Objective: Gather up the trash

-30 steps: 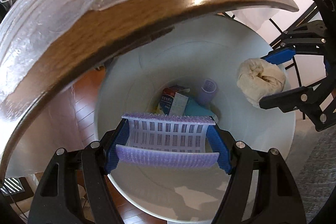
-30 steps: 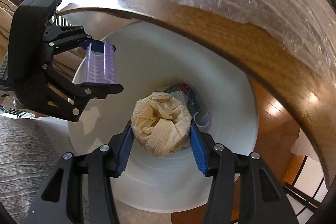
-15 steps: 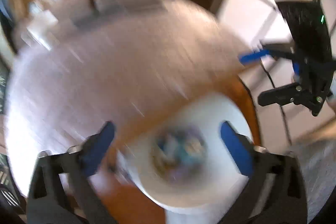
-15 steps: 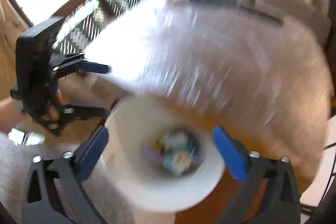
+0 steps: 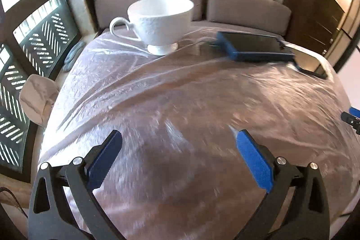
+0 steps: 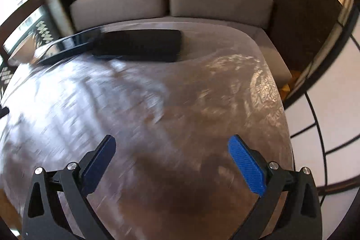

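The near part of the table point(image 5: 180, 105) is free; at its far edge stand a cup point(image 5: 160, 21) and a dark case point(image 5: 252, 46).

**Counts on the Table**

One white teacup point(image 5: 160, 21) sits upper centre in the left wrist view. One blue-cased device point(image 5: 253, 46) lies upper right, one dark tablet point(image 5: 311, 61) beside it (partly hidden). Two sofa cushions point(image 5: 247, 8) stand behind.

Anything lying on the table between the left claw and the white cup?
Nothing: only bare plastic-covered table lies between left claw and cup, in the left wrist view.
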`<state>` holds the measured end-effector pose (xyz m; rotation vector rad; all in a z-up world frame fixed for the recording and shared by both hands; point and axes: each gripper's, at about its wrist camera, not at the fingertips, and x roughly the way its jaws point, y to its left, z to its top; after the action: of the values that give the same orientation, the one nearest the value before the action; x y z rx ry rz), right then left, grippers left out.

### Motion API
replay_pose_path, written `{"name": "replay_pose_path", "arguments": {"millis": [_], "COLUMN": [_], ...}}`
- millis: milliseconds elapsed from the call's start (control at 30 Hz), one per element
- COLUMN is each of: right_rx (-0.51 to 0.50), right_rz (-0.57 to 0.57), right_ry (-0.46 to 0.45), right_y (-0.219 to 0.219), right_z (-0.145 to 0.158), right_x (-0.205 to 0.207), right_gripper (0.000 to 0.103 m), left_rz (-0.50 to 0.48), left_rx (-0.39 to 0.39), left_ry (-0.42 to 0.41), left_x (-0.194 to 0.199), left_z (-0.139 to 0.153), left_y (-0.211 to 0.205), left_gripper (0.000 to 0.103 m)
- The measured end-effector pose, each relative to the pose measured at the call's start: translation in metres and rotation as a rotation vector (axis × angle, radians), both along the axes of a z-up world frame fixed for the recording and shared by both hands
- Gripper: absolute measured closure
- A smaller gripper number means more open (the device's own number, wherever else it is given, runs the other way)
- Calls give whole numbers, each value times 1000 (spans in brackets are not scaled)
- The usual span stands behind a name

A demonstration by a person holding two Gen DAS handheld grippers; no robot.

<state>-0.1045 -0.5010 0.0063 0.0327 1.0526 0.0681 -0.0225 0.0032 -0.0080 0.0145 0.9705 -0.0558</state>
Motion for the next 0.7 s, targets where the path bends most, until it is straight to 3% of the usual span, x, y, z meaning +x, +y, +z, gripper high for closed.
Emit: {"name": "replay_pose_path", "arguments": {"millis": [233, 700], "right_rx": [-40, -41], "right_rz": [-31, -32], "right_ry": [-79, -79], "right_y": [-12, -14], "right_z": [-14, -13], "right_x": [16, 14], "right_gripper": [4, 4], "left_rz": [37, 37], "left_rx": [17, 14], "left_ry": [-17, -20], "left_x": [13, 14], "left_z": [-10, -12], "left_y": [4, 6], "left_gripper": [1, 1]}}
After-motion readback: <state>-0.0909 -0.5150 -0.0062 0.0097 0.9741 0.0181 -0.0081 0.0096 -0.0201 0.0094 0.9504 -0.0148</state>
